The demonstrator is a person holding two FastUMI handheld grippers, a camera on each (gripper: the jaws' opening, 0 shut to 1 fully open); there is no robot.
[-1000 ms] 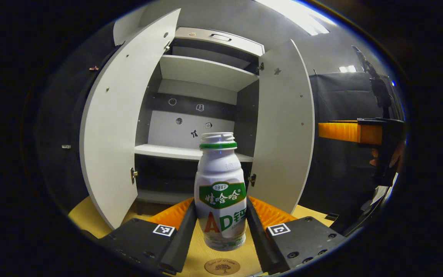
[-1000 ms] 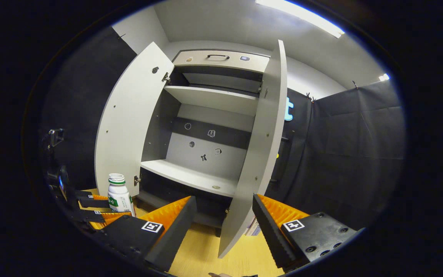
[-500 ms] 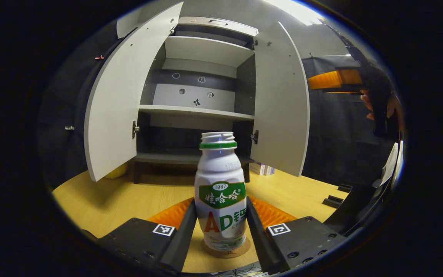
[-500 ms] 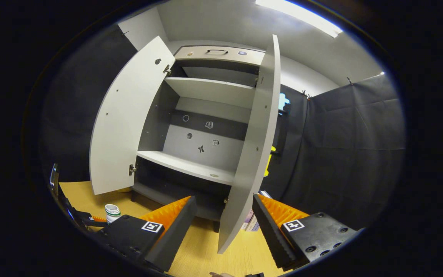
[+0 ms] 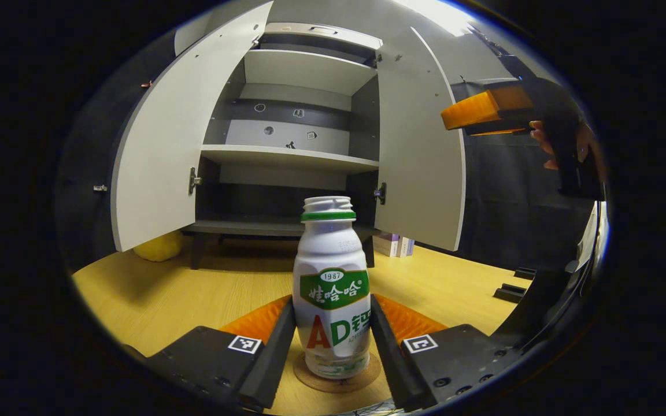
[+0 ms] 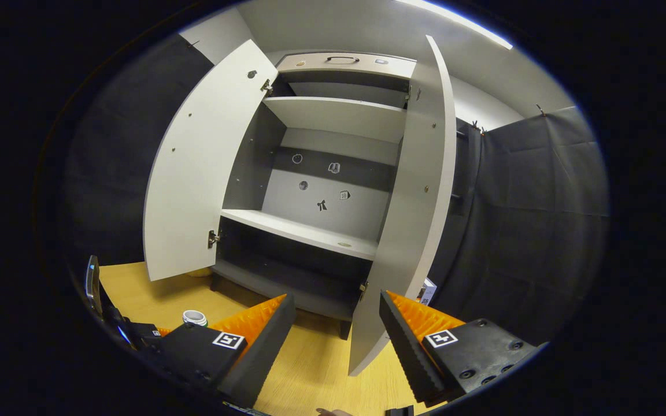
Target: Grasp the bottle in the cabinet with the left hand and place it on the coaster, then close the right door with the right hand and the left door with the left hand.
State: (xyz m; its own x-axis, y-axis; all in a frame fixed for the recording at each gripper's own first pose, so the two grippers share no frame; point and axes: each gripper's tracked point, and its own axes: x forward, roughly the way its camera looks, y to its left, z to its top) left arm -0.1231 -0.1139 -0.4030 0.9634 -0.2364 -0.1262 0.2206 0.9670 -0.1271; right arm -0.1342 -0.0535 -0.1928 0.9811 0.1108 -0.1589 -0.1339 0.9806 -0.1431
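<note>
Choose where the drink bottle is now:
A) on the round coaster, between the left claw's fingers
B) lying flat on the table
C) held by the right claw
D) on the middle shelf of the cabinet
A: the drink bottle stands upright on the round coaster, the left claw clamping its sides.

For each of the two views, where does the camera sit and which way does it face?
Left gripper view: rides the left gripper, low over the wooden table, facing the white green-labelled bottle on the round cork coaster; a hand shows.
Right gripper view: rides the right gripper, higher, facing the right door.
Shared: grey cabinet, bottle.
</note>
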